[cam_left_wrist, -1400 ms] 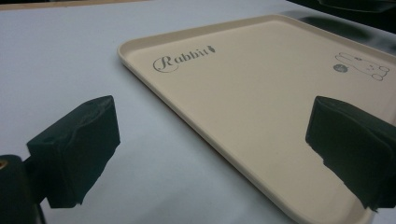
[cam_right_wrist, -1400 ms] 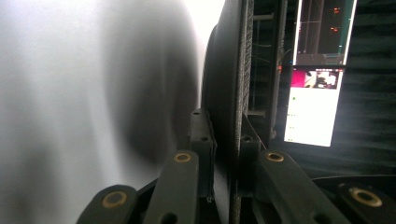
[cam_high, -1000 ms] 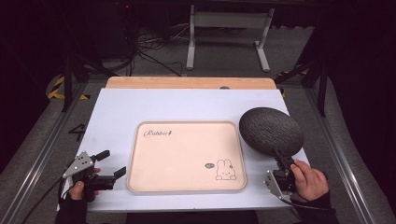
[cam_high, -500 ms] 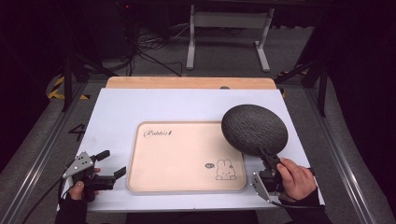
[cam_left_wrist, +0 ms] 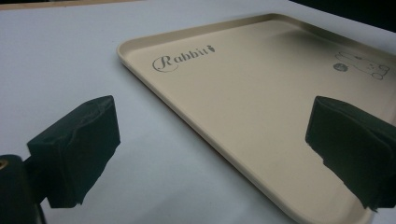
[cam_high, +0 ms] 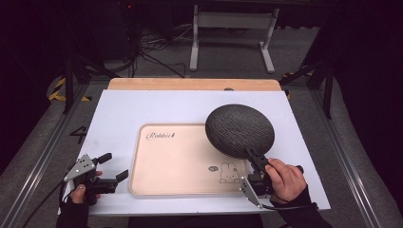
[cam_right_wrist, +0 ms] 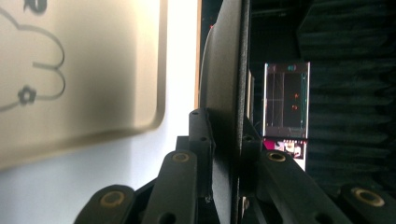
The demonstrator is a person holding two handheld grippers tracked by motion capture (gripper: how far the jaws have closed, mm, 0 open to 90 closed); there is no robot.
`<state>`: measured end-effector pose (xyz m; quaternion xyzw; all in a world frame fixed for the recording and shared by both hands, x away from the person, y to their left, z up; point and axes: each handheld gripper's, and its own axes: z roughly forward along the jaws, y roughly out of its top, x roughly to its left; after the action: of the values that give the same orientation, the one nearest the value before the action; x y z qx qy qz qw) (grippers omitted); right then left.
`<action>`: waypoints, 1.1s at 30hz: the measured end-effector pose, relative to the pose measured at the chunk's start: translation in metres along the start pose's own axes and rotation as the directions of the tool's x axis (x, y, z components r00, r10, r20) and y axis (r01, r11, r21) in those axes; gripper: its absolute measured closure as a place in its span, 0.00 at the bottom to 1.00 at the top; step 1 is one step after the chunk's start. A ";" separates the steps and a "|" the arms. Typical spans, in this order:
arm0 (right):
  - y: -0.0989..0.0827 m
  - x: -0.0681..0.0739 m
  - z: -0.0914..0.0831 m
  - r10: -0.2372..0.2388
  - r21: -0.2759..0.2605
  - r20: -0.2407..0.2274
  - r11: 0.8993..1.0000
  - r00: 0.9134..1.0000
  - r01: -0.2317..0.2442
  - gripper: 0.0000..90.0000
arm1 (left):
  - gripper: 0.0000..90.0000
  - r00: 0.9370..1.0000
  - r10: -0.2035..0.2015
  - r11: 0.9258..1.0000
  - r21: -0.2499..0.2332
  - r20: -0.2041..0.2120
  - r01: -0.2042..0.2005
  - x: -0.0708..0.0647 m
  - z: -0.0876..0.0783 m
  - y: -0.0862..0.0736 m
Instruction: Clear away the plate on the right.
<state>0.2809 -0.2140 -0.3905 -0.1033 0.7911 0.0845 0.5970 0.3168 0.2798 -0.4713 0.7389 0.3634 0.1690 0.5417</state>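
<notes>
Gripping round dark textured plate (cam_high: 239,129), smooth beige tray (cam_high: 157,178)

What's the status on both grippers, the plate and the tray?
Left gripper open, idle beside beige rabbit-print tray. Right gripper shut on dark round textured plate, held above tray's corner. Tray bare.

We look down from above on the tray (cam_high: 180,161); both gripper views sit low and close, sharing its rabbit corner.
</notes>
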 end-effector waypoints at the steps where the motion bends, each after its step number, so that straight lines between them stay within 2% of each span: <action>1: 0.005 -0.002 0.001 0.001 -0.013 0.002 1.000 1.000 -0.001 0.92 | 0.04 1.000 0.000 1.000 -0.002 -0.001 0.000 0.000 0.000 0.000; 18: 0.038 -0.010 0.005 -0.012 -0.106 0.007 0.994 1.000 0.013 0.92 | 0.04 1.000 0.000 1.000 -0.002 -0.001 0.000 0.000 0.000 0.000; 33: 0.057 -0.012 0.013 -0.016 -0.151 -0.004 0.988 1.000 0.016 0.92 | 0.04 1.000 0.005 1.000 0.003 0.002 -0.005 0.000 0.000 0.000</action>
<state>0.2810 -0.1548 -0.3824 -0.1547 0.7831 0.1389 0.5861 0.3174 0.2799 -0.4713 0.7408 0.3613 0.1689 0.5406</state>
